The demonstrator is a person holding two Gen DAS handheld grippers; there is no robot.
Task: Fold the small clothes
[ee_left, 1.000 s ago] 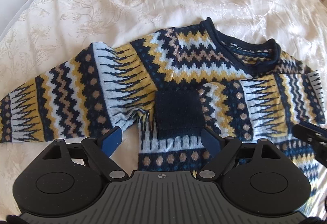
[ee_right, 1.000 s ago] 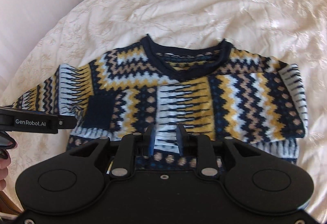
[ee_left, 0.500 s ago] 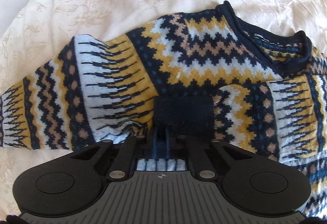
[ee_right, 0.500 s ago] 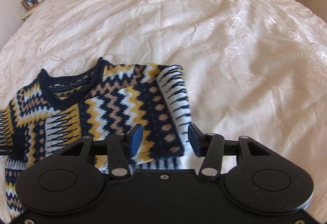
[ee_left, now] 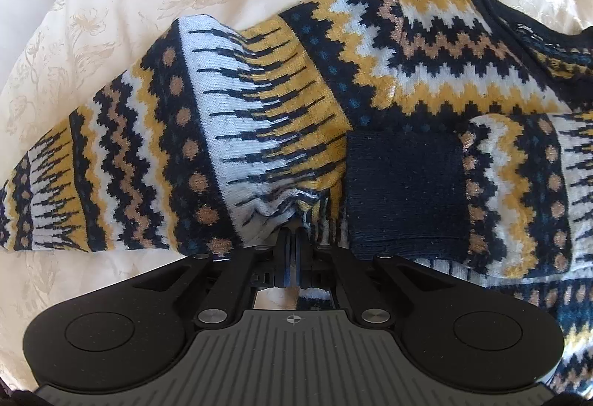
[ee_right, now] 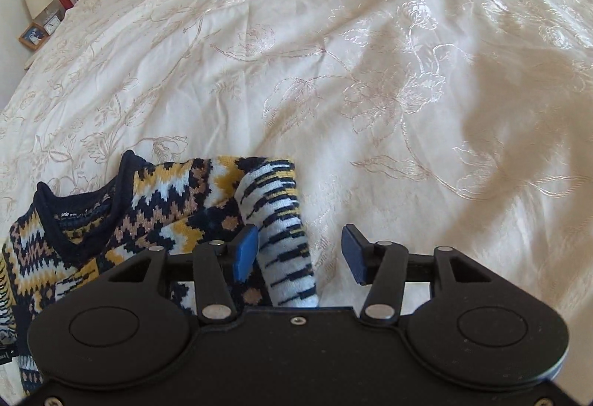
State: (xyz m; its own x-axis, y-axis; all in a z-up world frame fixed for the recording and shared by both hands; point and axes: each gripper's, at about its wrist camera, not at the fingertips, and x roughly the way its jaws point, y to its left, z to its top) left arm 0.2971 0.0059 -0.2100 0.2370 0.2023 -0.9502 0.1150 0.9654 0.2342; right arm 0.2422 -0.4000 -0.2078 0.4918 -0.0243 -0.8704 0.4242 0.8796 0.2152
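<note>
The patterned sweater lies flat on the bedspread. My left gripper is pinched tight on its underarm; my right gripper gapes empty over the folded side edge. Next, I'd carry that sleeve inward across the body.

Small navy, yellow and white zigzag-knit sweater, lying front-up on bed, one sleeve outstretched, underarm fabric bunched
</note>
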